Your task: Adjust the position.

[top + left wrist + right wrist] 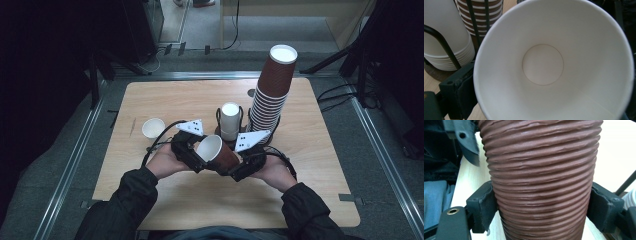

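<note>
While the wooden bench (pixel 165 100) carries everything, its tallest load is the leaning stack of brown cups (pixel 270 95) at about one o'clock. At twelve o'clock from the hands sits the white cup stack (pixel 230 120) in a black wire holder. A brown ribbed cup (pixel 217 151) lies tilted at centre, mouth toward ten o'clock, off the bench. Right tool (pixel 245 167) pinches its ribbed wall. Left tool (pixel 192 156) touches its rim; grip unclear. One small white cup (pixel 152 127) stands at ten o'clock.
</note>
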The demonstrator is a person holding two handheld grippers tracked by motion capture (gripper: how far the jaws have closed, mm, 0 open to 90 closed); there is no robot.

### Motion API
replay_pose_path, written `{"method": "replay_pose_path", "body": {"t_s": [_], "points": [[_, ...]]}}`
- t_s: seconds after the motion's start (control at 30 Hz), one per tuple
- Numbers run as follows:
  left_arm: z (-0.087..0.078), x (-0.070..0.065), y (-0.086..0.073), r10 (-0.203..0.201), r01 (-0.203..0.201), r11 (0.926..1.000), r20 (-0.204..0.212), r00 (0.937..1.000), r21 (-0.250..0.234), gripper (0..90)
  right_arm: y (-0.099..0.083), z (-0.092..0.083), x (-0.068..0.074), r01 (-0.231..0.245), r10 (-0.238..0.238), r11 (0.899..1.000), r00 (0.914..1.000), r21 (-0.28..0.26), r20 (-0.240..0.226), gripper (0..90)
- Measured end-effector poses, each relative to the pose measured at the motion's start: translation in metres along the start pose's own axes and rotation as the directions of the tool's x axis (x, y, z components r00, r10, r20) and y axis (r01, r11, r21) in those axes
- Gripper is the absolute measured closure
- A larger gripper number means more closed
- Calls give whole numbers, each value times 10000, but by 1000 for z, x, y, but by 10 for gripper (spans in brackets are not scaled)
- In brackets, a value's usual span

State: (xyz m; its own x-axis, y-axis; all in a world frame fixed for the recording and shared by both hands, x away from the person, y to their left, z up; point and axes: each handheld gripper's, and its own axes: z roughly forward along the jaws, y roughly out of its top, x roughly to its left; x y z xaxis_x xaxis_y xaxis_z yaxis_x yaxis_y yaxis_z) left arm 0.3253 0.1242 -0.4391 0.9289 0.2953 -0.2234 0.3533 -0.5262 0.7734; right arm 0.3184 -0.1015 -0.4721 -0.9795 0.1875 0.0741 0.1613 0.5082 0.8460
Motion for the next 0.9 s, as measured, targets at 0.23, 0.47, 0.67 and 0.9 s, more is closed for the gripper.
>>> {"method": "replay_pose_path", "body": {"t_s": [0.23,0.47,0.67,0.9], "points": [[0,-1,1,-202,199,9995,-118,9997,-261,2,0,3,0,-142,140,9995,9999,-275,-80,191],[-3,-2,1,-177,169,9991,-202,9996,-396,58,0,3,0,-204,201,9991,9998,-363,-68,192],[-3,-2,2,-147,142,9996,-213,9997,-239,87,0,4,0,-217,217,9993,9998,-295,-13,191],[-3,-1,2,-158,156,9997,-77,9998,-173,93,1,3,-2,-726,723,9973,9972,-138,-210,132]]}}
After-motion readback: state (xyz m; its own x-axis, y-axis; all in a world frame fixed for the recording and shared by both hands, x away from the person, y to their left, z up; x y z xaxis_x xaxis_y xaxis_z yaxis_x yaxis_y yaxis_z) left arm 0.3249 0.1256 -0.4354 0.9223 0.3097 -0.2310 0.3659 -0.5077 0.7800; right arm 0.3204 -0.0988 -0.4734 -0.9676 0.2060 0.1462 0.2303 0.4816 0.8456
